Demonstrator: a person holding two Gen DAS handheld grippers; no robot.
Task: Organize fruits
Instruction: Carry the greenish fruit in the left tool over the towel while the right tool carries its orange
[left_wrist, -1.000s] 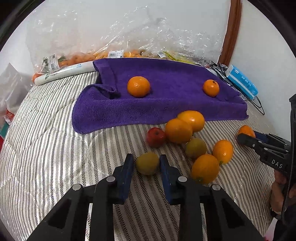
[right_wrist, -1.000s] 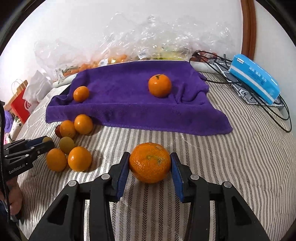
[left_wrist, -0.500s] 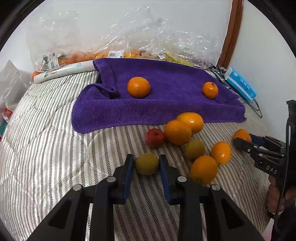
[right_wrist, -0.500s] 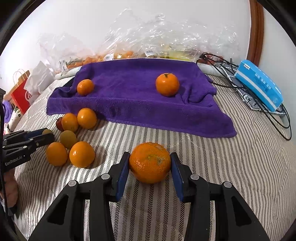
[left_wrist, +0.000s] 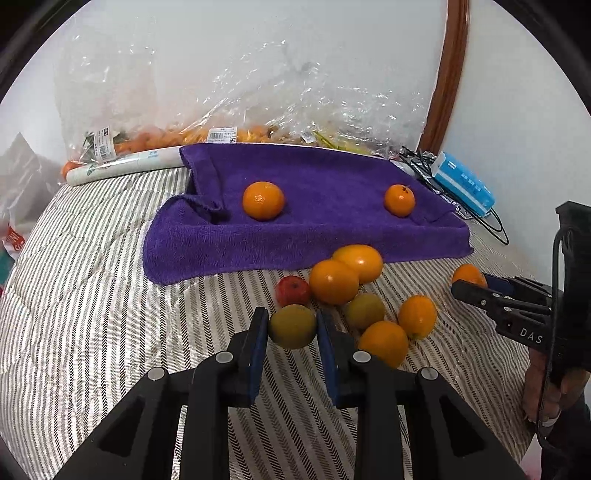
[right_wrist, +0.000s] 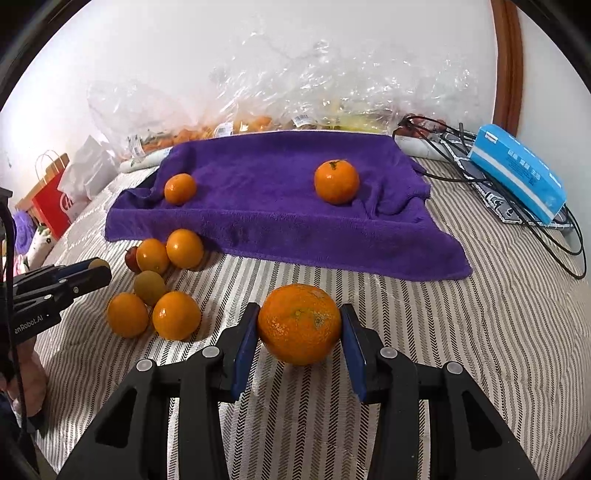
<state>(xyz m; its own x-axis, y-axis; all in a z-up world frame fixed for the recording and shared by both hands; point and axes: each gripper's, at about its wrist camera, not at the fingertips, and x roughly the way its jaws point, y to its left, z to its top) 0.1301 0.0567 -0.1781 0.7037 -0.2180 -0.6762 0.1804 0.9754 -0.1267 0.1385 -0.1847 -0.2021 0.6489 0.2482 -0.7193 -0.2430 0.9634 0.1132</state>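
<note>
My left gripper (left_wrist: 291, 328) is shut on a small yellow-green fruit (left_wrist: 292, 326), held just above the striped bedcover. My right gripper (right_wrist: 299, 334) is shut on a large rough-skinned orange (right_wrist: 299, 323). A purple towel (left_wrist: 325, 221) lies further back with two oranges on it (left_wrist: 263, 200) (left_wrist: 399, 199). In front of the towel sits a loose cluster: a red fruit (left_wrist: 293, 290), several oranges (left_wrist: 333, 281) and another yellow-green fruit (left_wrist: 364, 311). In the left wrist view the right gripper (left_wrist: 469, 282) shows at the right edge; in the right wrist view the left gripper (right_wrist: 96, 267) shows at the left.
Clear plastic bags of produce (left_wrist: 236, 122) line the wall behind the towel. A blue tissue pack (right_wrist: 517, 173) lies on black cables (right_wrist: 569, 236) at the back right. A red paper bag (right_wrist: 48, 199) and a white bag stand off the left edge. A white roll (left_wrist: 122, 168) lies at back left.
The left jaws have closed snugly on the yellow-green fruit and lifted it slightly off the cover. The right gripper keeps its hold on the orange; its view has tilted a little.
</note>
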